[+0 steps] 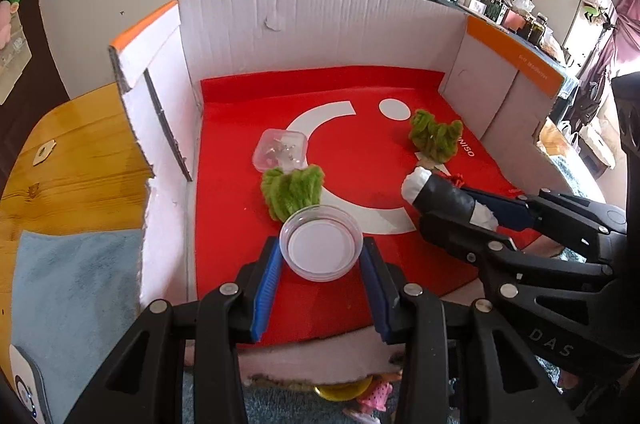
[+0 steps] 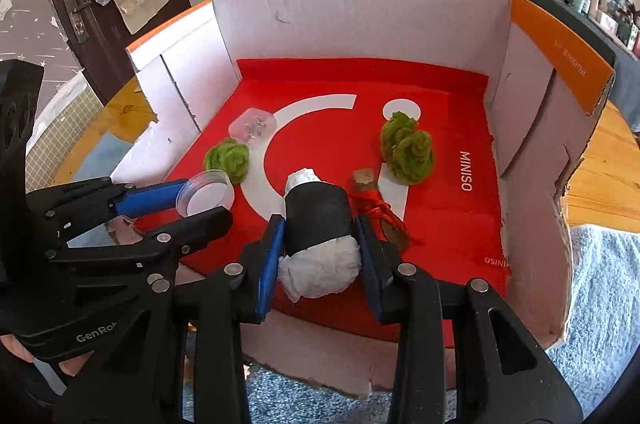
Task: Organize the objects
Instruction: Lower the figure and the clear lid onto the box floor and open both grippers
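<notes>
My left gripper is shut on a clear round plastic dish and holds it over the red mat. It also shows in the right wrist view. My right gripper is shut on a black roll stuffed with white paper, also seen in the left wrist view. Two green fuzzy clumps lie on the mat, one left and one right. A small clear square box sits behind the left clump. A stick wrapped in red string lies right of the roll.
The red mat lies inside an open white cardboard box with orange-edged flaps. The box stands on a wooden table with a blue cloth at the left. A door with soft toys is behind.
</notes>
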